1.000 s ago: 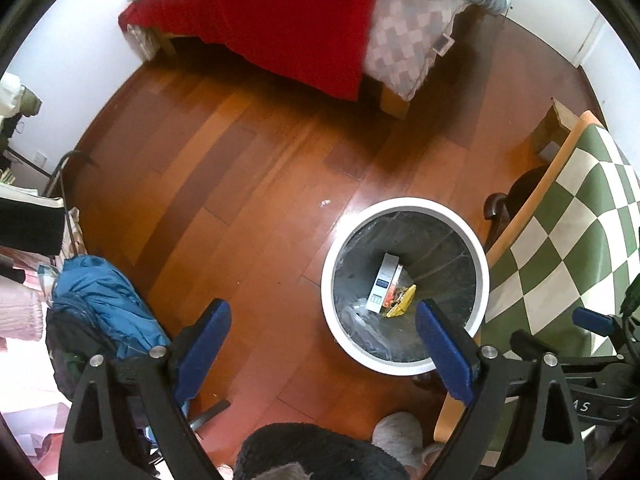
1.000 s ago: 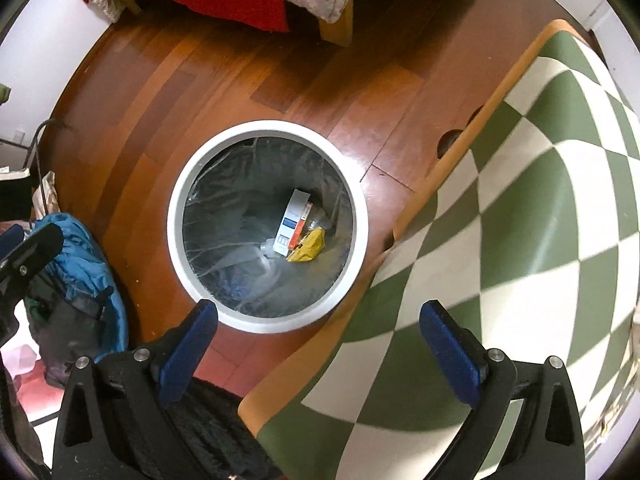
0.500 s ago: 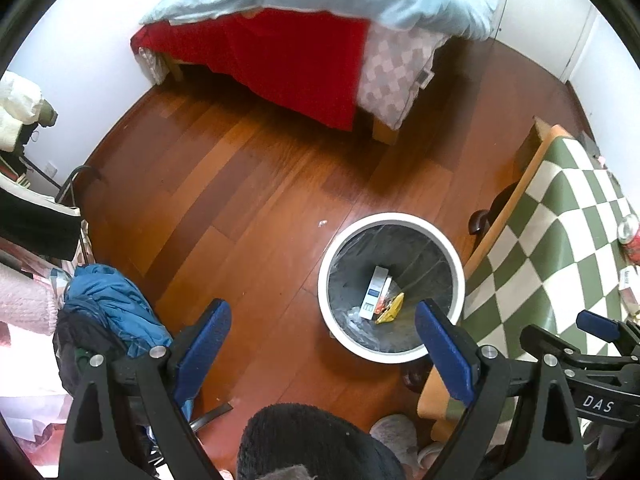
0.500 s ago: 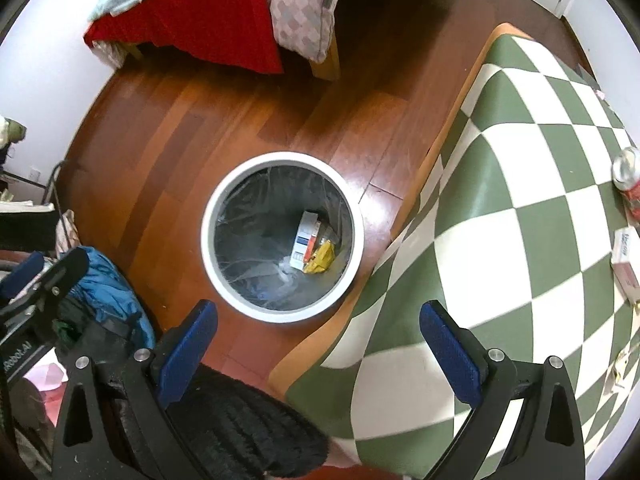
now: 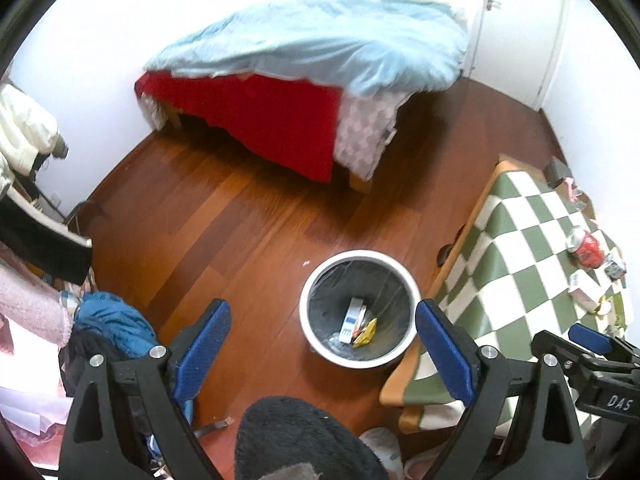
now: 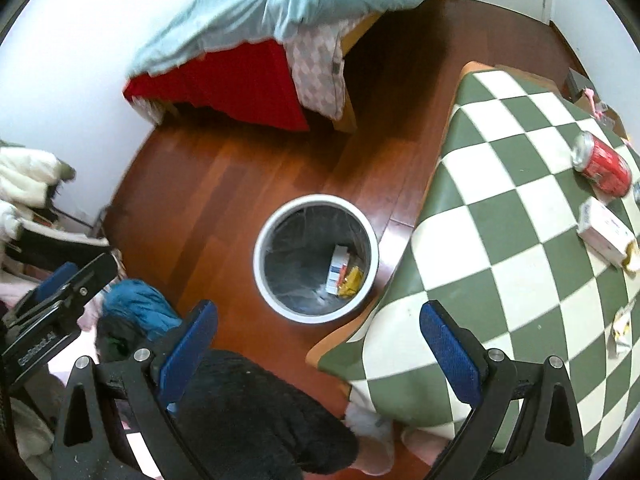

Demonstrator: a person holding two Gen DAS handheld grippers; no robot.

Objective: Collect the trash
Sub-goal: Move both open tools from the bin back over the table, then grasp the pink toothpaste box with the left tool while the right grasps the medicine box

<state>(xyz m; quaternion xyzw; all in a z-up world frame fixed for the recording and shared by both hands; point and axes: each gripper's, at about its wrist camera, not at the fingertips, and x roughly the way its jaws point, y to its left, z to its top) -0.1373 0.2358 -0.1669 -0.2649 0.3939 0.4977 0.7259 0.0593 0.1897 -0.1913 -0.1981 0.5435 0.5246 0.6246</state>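
Both claws hang high over a bedroom floor, each spread wide and gripping nothing: the left claw (image 5: 322, 340) looks down on the bin, and the right claw (image 6: 318, 340) straddles the near corner of the worktop (image 6: 500, 240). Just beyond them stands a round white trash bin (image 6: 260, 240) on the wood floor, touching or just beside the worktop's edge, likely parked there so litter has a short trip. Inside lie a white carton (image 6: 338, 268) and a yellow wrapper (image 6: 352, 280). On the checked worktop, well to the right, uncollected trash remains: a red can (image 6: 602, 168) on its side, long axis running diagonally, top end pointing up-left; a white box (image 6: 604, 236) nearer; and a crumpled wrapper (image 6: 620, 328). Judging by this, the empty claws are between pickups.
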